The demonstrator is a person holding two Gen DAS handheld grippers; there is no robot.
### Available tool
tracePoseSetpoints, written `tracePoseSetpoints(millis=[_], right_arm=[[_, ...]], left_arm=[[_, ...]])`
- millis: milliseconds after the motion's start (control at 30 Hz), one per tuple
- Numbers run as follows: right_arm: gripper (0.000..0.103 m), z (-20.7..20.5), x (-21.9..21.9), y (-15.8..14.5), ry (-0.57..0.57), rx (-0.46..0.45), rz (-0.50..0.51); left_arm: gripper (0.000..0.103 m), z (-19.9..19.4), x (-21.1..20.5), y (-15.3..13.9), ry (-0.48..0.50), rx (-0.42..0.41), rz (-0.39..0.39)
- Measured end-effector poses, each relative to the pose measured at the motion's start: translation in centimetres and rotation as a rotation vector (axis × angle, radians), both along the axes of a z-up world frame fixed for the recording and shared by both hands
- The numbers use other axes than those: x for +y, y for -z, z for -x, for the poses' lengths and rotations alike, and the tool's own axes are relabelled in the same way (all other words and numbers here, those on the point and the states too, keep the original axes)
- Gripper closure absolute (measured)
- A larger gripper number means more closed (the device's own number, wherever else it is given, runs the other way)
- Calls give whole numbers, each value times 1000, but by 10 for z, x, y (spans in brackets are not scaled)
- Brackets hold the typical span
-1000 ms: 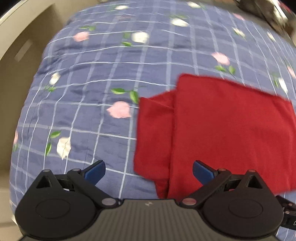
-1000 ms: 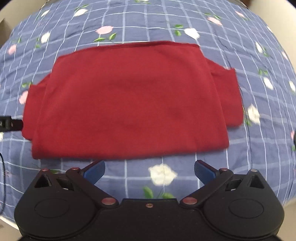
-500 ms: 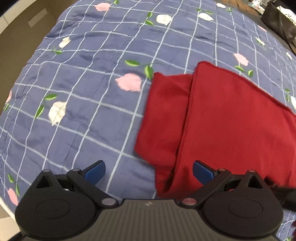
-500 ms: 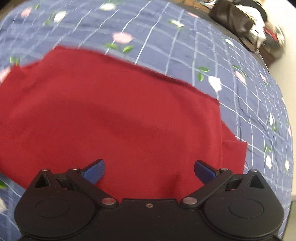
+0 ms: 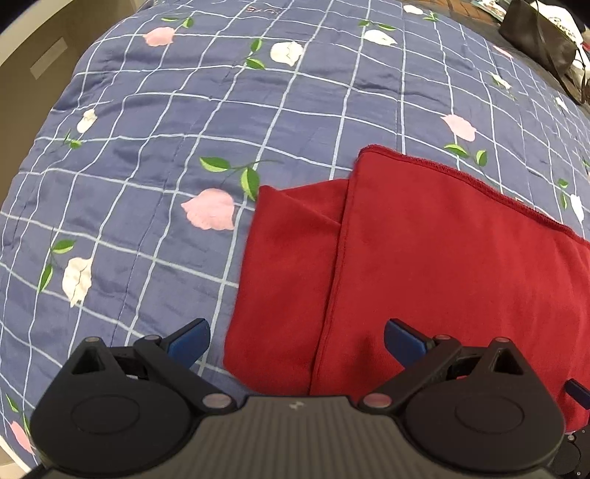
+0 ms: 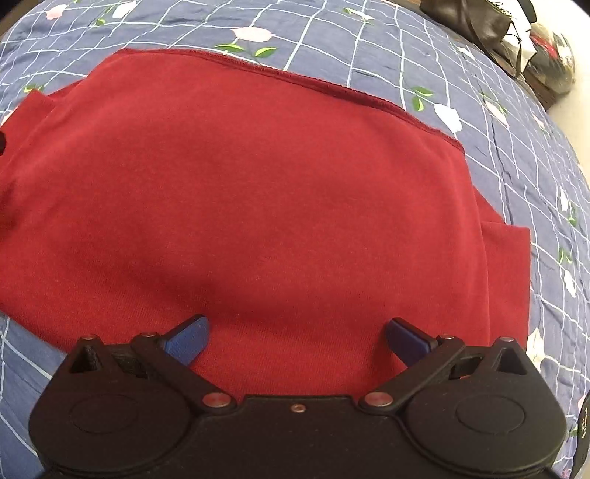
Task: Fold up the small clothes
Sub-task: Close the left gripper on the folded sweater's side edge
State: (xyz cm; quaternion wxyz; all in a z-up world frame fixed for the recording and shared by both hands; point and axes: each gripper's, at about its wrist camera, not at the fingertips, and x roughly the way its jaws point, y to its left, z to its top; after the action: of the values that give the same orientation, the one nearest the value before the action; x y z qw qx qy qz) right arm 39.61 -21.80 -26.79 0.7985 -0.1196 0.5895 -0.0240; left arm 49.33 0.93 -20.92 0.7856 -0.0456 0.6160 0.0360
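The left gripper (image 5: 297, 341) sits at the bottom of its view, its two blue-tipped fingers (image 5: 188, 341) spread wide apart with nothing between them. Just ahead of it, filling the lower right of the frame, lies the folded dark-red knit garment (image 5: 442, 258), flat on the bed. A narrower folded flap (image 5: 291, 258) of the same red cloth sticks out on the garment's left side, its near edge running under the gap between the fingers. A stitched hem (image 5: 479, 180) runs along the garment's far edge.

The right gripper (image 6: 297, 341) is likewise parted, blue fingertips (image 6: 188, 339) well apart and empty, poised over the near edge of the red garment (image 6: 258, 191), which fills most of that view. A smaller folded flap (image 6: 505, 272) shows at the right of the frame.

Under the garment spreads the blue quilted bedspread (image 5: 184, 129) with a white grid and pink and white flowers with green leaves. Faint embroidered lettering (image 5: 263, 9) near the top centre of the left view is too small to read. A dark bag (image 6: 468, 18) with something white on it rests at the upper right of the right view; any print there cannot be read.
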Motion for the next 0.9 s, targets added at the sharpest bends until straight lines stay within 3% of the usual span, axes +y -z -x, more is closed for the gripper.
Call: tracePoseSetpoints(millis=[300, 467, 567, 667, 767, 900], right_arm=[[1, 4, 8, 2, -9, -24, 42], [1, 4, 8, 0, -23, -10, 35], [1, 1, 10, 0, -31, 4, 45], [1, -1, 15, 1, -24, 11, 70], [1, -1, 22, 2, -11, 10, 101], [1, 0, 30, 2, -26, 2, 138]], left_arm=[[1, -8, 7, 17, 27, -1, -11], [1, -17, 9, 23, 128, -39, 29], [1, -23, 7, 32, 189, 3, 28], [1, -26, 12, 44, 182, 71, 75], [10, -26, 20, 48, 137, 96, 139], [35, -24, 25, 42, 73, 95, 198]])
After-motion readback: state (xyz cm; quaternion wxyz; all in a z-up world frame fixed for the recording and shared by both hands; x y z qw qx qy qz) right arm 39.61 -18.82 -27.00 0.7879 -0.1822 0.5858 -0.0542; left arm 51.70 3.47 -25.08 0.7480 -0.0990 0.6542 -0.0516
